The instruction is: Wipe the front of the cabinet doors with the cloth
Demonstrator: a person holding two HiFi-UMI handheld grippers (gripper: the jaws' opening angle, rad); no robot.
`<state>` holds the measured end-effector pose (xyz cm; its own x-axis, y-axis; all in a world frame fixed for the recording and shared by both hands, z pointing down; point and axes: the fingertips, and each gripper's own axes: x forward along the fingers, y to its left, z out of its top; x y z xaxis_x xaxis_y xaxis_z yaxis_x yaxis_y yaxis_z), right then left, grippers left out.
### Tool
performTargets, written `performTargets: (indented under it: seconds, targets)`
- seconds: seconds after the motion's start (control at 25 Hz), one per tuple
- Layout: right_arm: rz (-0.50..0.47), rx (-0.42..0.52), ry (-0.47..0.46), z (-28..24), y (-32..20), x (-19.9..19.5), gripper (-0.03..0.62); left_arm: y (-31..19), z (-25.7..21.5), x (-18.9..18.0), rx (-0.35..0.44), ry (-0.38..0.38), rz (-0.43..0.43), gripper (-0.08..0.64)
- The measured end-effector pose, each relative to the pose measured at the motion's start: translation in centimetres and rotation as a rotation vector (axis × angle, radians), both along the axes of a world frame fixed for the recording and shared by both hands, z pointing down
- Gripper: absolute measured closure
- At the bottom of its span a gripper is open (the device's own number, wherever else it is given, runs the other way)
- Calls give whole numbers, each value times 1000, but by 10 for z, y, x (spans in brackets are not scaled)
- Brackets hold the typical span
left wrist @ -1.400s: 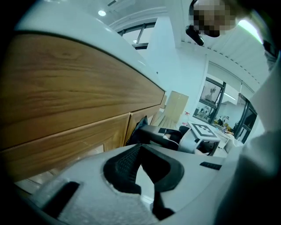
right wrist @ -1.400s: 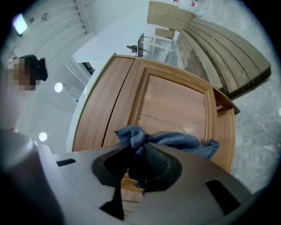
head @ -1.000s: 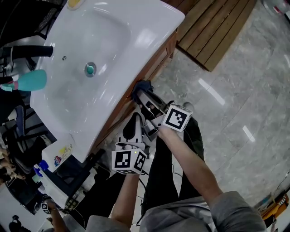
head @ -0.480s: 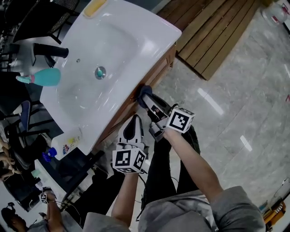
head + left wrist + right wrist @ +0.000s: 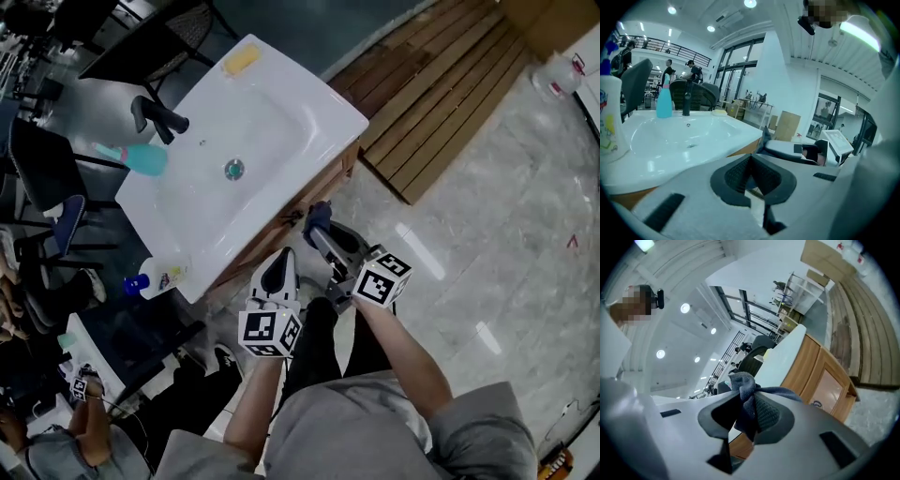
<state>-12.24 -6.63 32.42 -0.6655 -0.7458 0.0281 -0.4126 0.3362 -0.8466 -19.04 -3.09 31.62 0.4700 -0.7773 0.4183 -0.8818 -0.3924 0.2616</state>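
A dark blue cloth [image 5: 319,217] is bunched between the jaws of my right gripper [image 5: 322,225], which is shut on it close to the front of the wooden cabinet [image 5: 341,175] under the white sink [image 5: 272,103]. In the right gripper view the cloth [image 5: 745,397] hangs from the pads, with the cabinet door [image 5: 827,385] beyond and to the right. Whether the cloth touches the wood I cannot tell. My left gripper [image 5: 279,269] is shut on nothing and points at the cabinet just left of the right one. Its own view looks over the sink [image 5: 679,138] from my left gripper [image 5: 751,174].
On the sink stand a black tap [image 5: 155,114], a teal bottle [image 5: 141,157], a yellow soap [image 5: 241,60] and a white bottle with a blue cap [image 5: 159,278]. Wooden decking [image 5: 441,103] lies on the marble floor at the right. Another person [image 5: 84,412] crouches at the lower left.
The head view has pulled back and now takes in the whole sink and more floor. Both grippers stay before the cabinet, with the cloth still held in the right one.
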Motion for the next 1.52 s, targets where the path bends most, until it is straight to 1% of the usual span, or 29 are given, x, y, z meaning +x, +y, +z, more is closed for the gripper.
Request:
performTargets:
  seconds: [0.16,0.32,0.48,0.6,0.72,0.92,1.08,1.2,1.32,1.52]
  targets:
    - [-23,75,117,-48,13,1,514,5,-45,4,46,8,9,552]
    - [-23,154,219,-96,17,1,514,2,-91,3,94,33,-7,552]
    - [-12,223,303,-137,25,-1,514,2,-132,-2,145,47,-12,552]
    - [-8,293,364,-168,26,3,514,1,-160,2,198,34,10,552]
    - [-8,337,393,-193,28,3,512,3,-182,0,239,18,20,552]
    - [-2,404,438,-225,32,2,512,4,-206,0,286,8,30,552]
    - [32,442,480,-239,31,5,514,3,-224,2,333,-5,41,552]
    - [39,484,520,-248,30,5,514,1,-232,3,364,-14,49,552]
    - [48,519,570,-252,28,5,512,0,-234,5,381,-15,57,552]
    - [61,522,570,-253,22,9,512,-2,-230,4,378,-4,53,552]
